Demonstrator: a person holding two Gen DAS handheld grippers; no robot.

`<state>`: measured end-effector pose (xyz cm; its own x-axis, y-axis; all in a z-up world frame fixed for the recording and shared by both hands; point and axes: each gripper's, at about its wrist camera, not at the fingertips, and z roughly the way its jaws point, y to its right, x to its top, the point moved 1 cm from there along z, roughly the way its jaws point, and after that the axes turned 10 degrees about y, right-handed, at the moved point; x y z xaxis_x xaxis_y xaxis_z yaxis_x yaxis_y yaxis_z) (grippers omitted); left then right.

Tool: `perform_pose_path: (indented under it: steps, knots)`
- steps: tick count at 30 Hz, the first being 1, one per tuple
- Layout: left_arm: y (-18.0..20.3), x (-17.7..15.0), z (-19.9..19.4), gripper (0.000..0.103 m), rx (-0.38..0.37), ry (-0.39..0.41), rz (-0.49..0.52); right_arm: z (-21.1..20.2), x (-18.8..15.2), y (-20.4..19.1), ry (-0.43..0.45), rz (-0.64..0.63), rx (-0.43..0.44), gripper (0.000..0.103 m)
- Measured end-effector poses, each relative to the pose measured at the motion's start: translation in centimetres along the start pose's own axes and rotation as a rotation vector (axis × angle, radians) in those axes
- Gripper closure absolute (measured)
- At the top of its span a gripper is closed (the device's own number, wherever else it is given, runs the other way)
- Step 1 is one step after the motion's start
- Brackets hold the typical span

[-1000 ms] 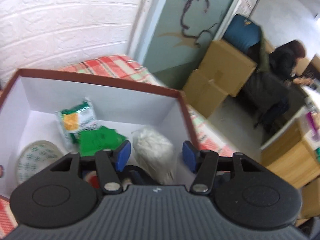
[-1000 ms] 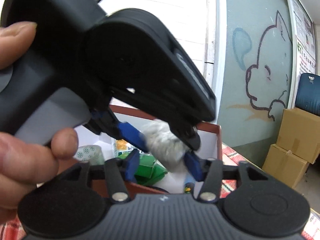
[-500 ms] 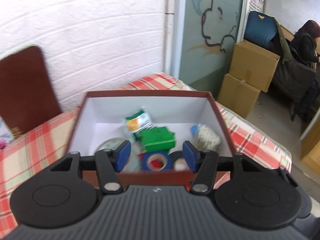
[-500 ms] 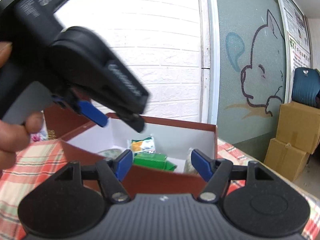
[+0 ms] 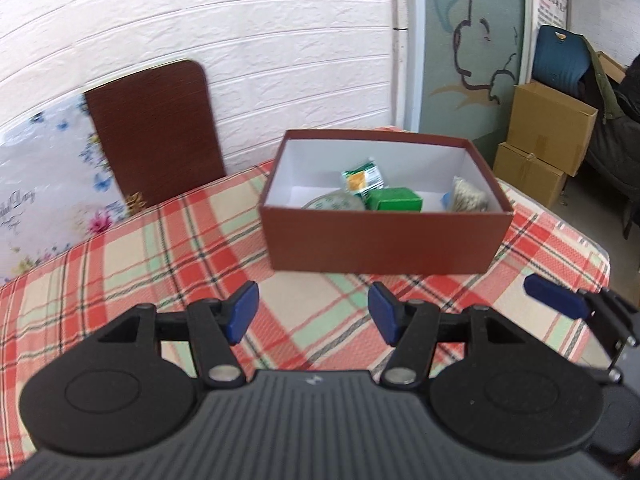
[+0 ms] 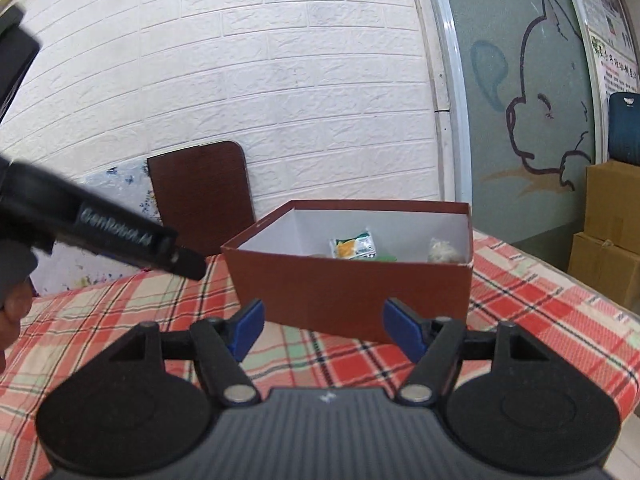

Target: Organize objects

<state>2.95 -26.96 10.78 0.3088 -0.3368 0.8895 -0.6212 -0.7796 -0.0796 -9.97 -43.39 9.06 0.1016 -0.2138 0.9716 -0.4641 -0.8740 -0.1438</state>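
**Both grippers empty, back from the filled box**

Left wrist view: the left gripper [image 5: 312, 312] has its jaws apart, just opened wider, nothing between them. Beyond them on the plaid tablecloth [image 5: 168, 248] stands the brown box [image 5: 384, 244], showing a green carton [image 5: 394, 200], round tin [image 5: 334, 203] and pale bundle [image 5: 468, 199].

Right wrist view: the right gripper [image 6: 324, 330] also has its jaws apart and empty; the box stands just beyond them, and only a green-orange packet [image 6: 353, 245] and the bundle clear its wall.

Even, bright daylight-like illumination filled both fisheye views, bowing the white brick wall [image 6: 280, 80] at the edges. The red box [image 5: 384, 236] cast only a soft shadow on the checked cloth [image 5: 160, 260]. The left gripper [image 6: 120, 236] appeared motion-blurred in the right view.
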Motion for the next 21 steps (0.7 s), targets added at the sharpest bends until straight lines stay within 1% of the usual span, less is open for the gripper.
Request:
perform_pose_path:
  steps: [2,6,9,11,12,13,14,18,20,21]
  knots:
    - [-0.6,-0.9,-0.9,0.036,0.015,0.002,-0.003,-1.3,-0.1,-0.9,-0.007,0.016,0.007,0.035]
    - [-1.4,-2.4,-2.3,0.035,0.029,0.003,-0.010,-2.4,-0.1,-1.7,-0.018,0.049,0.025,0.035]
    - [-1.7,-3.3,-3.1,0.031,0.042,0.010,-0.006,-3.4,-0.2,-2.6,-0.015,0.057,0.027,0.034]
    - [-1.9,-3.8,-3.5,0.023,0.057,0.022,-0.002,-4.1,-0.2,-3.2,-0.007,0.060,0.021,0.032]
    - [-2.0,-3.9,-3.8,0.021,0.064,0.029,0.001,-4.3,-0.1,-3.3,-0.003,0.065,0.016,0.028]
    - [-2.0,-4.1,-4.0,0.017,0.070,0.035,0.003,-4.5,-0.1,-3.5,0.002,0.071,0.012,0.026]
    - [-2.1,-4.3,-4.2,0.015,0.076,0.041,0.005,-4.7,0.0,-3.6,0.007,0.075,0.009,0.025]
    - [-2.5,-4.9,-4.4,0.010,0.097,0.043,0.005,-5.2,0.0,-4.0,0.011,0.089,-0.003,0.023]
    - [-2.8,-5.1,-4.3,0.007,0.101,0.033,-0.007,-5.0,-0.1,-3.9,0.000,0.111,-0.006,0.012]
    - [-2.8,-5.4,-4.3,0.007,0.103,0.026,-0.014,-4.9,-0.3,-3.7,-0.004,0.125,-0.008,0.008]
